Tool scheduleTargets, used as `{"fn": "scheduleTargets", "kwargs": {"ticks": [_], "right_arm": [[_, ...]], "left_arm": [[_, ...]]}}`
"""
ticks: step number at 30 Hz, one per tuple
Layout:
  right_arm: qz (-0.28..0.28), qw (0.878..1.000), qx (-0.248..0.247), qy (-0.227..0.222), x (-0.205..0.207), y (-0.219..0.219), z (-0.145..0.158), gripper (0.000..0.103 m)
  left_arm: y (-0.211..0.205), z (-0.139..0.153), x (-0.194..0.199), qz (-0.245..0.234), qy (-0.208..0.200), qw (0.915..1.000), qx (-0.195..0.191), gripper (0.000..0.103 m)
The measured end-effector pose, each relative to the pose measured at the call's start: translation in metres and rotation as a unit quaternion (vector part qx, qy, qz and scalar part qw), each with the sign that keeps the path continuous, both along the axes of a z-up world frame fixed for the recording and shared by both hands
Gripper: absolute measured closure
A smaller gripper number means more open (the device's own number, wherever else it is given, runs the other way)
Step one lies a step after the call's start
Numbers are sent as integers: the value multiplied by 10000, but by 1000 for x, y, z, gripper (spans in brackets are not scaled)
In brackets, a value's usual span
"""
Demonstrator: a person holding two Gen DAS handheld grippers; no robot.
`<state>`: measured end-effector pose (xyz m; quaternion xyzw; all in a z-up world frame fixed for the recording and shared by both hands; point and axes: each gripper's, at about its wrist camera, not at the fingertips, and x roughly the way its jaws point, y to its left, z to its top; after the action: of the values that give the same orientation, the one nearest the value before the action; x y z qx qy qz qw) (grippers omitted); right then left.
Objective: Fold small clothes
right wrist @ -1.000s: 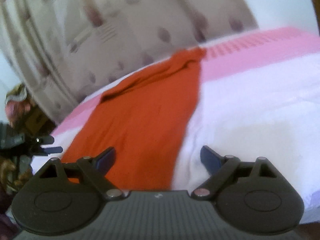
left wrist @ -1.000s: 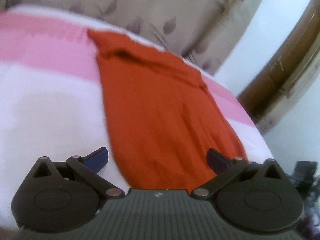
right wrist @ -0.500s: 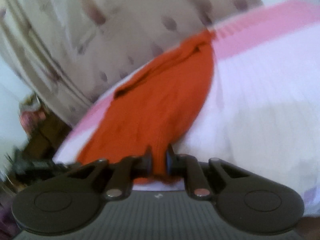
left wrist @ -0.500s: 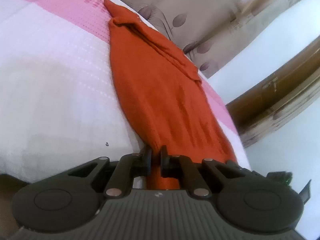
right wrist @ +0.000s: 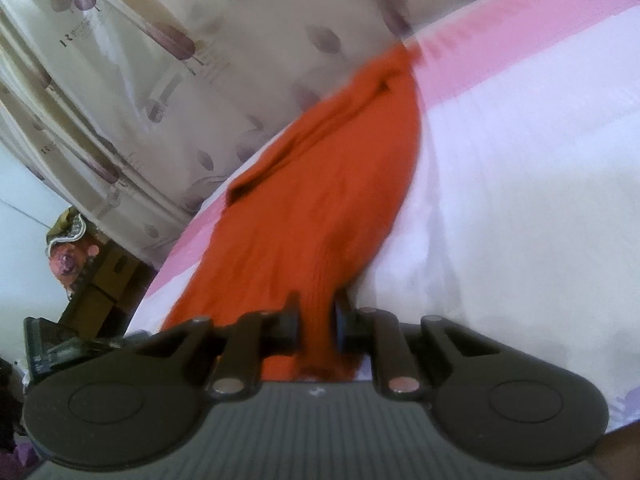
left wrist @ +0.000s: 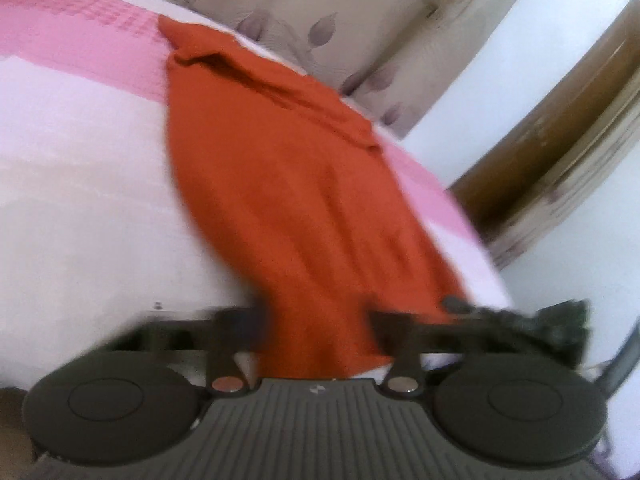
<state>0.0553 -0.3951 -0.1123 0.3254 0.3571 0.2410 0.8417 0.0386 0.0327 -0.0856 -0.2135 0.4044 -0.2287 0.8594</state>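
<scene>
**Both grippers pinched the near hem**

The left gripper [left wrist: 316, 326] had orange fabric bunched between its fingers; blur hid how firmly. The right gripper [right wrist: 316, 320] was clamped narrowly on the same orange garment [right wrist: 320, 184]. From both, the garment stretched away across the bed [left wrist: 80, 208] toward its far edge, beside the curtain [left wrist: 312, 4].

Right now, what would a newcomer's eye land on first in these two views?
The orange garment dominates, lying lengthwise across the pink-and-white bedspread toward the leaf-print curtain. Its near end is pinched by both tools: the left gripper and the right gripper each have cloth between their fingers.
</scene>
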Motion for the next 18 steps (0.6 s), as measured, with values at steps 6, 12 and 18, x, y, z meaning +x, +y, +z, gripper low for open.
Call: {"fn": "scheduleTargets", "kwargs": {"ticks": [6, 12, 18], "right_arm": [[0, 9999, -89, -67, -2, 4, 1, 91], [-123, 9993, 349, -31, -5, -3, -2, 91], [-201, 9984, 537, -26, -5, -5, -1, 91]], "left_arm": [[-19, 11, -17, 160, -553, 9938, 956, 95], [-28, 21, -16, 147, -709, 9881, 1358, 95], [-30, 25, -22, 132, -815, 9850, 1516, 95]]}}
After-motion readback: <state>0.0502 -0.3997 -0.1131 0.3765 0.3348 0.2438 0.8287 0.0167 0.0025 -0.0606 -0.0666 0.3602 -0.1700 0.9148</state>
